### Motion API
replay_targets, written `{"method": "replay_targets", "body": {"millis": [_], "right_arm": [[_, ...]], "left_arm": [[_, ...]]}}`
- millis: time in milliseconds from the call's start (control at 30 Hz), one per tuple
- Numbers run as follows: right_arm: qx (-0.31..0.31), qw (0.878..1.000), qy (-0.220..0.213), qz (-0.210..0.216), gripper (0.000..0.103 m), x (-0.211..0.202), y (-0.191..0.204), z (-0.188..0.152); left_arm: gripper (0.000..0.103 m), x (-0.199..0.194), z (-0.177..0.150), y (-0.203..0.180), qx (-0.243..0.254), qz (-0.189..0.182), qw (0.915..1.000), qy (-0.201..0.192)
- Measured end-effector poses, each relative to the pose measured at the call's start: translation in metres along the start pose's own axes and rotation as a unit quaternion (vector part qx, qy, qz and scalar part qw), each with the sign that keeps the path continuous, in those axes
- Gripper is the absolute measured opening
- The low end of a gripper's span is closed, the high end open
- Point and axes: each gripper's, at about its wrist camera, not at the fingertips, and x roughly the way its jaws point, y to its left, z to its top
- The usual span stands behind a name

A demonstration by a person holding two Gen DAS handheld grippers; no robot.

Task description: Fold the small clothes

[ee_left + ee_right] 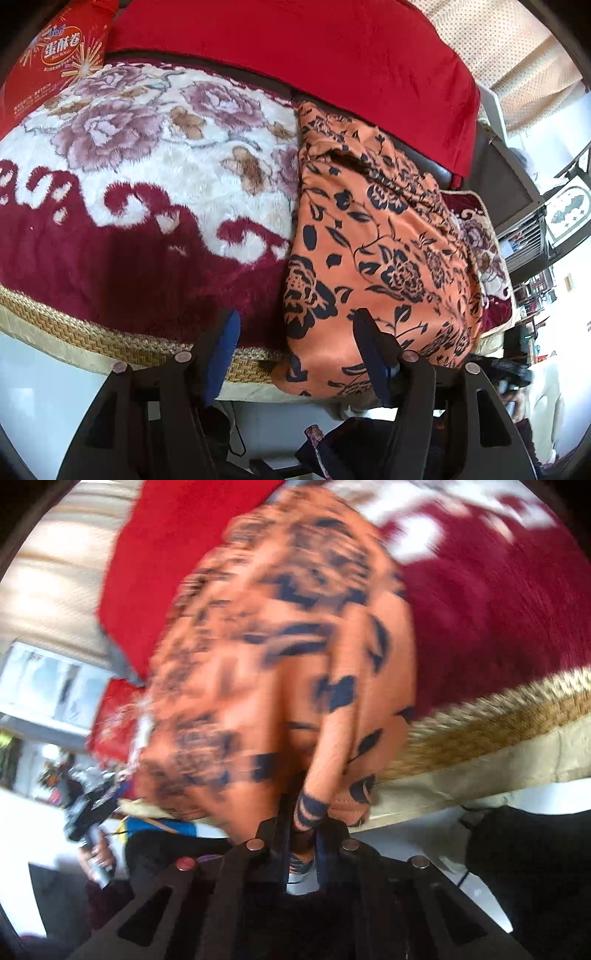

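I see the floral blanket [140,177] covering the bed, a red cushion [314,66] behind it and a red snack bag [48,62] far left. The orange garment [373,240] lies folded along the blanket's near edge. My left gripper [295,339] gapes empty; my right gripper [308,823] pinches its hem.

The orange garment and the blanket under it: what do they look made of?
Orange garment: thin, smooth woven or knit fabric with a slight sheen and a printed dark floral pattern; it drapes in soft creases.

Blanket: thick plush fleece, matte, visibly fuzzy pile, edged with a woven-looking golden band. Fibre types cannot be told.
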Motion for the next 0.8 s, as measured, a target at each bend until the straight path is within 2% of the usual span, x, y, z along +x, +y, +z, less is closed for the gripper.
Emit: {"method": "replay_targets", "body": {"millis": [233,400,467,500,600,700,800], "right_arm": [[-0.037,0.995,-0.043,0.085,0.01,-0.044,0.034,0.007],[-0.037,0.995,-0.047,0.083,0.01,-0.044,0.035,0.01],[-0.033,0.995,-0.044,0.08,0.01,-0.043,0.031,0.007],[-0.03,0.995,-0.044,0.081,0.01,-0.042,0.033,0.007],[-0.029,0.995,-0.049,0.083,0.01,-0.041,0.036,0.009],[-0.038,0.992,-0.07,0.095,0.01,-0.054,0.046,0.019],[-0.05,0.988,-0.108,0.093,0.01,-0.077,0.057,0.04]], "left_arm": [[0.075,0.024,-0.02,-0.008,0.016,-0.012,0.9986,0.048],[0.073,0.042,-0.032,-0.016,0.031,-0.008,0.9983,0.049],[0.043,0.046,-0.035,-0.02,0.045,-0.02,0.9979,0.042],[0.021,0.048,-0.035,-0.022,0.05,-0.026,0.9974,0.044],[0.009,0.047,-0.034,-0.032,0.076,-0.026,0.9958,0.042],[0.008,0.033,-0.018,-0.039,0.069,-0.064,0.9952,0.028],[0.008,0.01,0.016,-0.045,0.047,-0.1,0.9938,-0.012]]}}
